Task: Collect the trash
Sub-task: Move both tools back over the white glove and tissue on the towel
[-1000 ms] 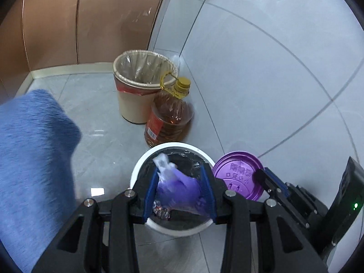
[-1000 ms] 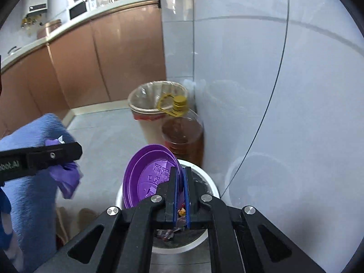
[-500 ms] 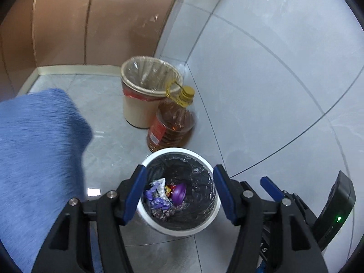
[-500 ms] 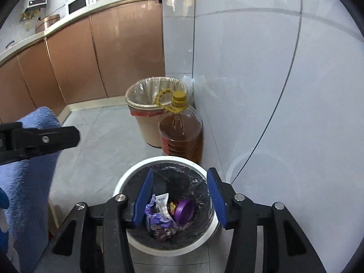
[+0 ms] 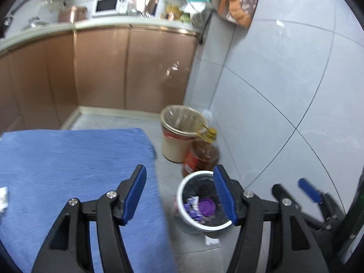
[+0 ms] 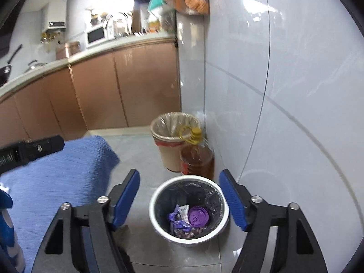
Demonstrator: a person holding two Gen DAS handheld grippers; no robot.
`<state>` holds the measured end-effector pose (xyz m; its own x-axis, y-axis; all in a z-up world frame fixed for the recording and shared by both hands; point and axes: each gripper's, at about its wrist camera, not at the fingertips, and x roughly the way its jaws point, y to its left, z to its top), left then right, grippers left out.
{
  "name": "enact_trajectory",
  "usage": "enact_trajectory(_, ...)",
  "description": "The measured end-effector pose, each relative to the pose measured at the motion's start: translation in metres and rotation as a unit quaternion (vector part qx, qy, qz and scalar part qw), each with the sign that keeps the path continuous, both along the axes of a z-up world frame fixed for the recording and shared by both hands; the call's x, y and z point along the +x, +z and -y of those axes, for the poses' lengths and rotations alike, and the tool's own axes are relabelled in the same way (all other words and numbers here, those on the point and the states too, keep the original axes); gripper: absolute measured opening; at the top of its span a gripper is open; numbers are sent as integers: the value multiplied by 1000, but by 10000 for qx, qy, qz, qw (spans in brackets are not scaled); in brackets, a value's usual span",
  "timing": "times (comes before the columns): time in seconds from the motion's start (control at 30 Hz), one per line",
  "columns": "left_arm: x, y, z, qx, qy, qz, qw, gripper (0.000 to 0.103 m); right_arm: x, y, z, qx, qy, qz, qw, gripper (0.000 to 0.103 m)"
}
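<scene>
A white trash bin with a black liner stands on the floor by the wall. Inside lie a purple lid and a purple wrapper. The bin also shows in the left wrist view, with the lid and wrapper in it. My right gripper is open and empty, raised above the bin. My left gripper is open and empty, raised over the bin's left side and the blue cloth edge.
A blue cloth-covered surface lies to the left, with white scraps at its far left. A beige lined bin and an oil bottle stand behind the white bin, in the corner of tiled wall and brown cabinets.
Both grippers opened and dropped the wrapper and the purple lid into the white bin. Both then rose and pulled back, bringing the cabinets and counter into view.
</scene>
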<state>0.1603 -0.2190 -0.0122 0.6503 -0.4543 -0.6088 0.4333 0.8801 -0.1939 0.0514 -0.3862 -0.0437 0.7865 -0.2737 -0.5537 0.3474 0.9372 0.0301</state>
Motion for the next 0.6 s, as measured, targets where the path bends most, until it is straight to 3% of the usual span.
enact_trajectory(0.2,-43,21,-52,208,503,550,9970,72,-22,32,-43,-202,376,403,9983,88)
enact_trajectory(0.6,-105,47,-132,240,1100,1183,9866,77,-51,73,-105,-373,944,938,9904,91)
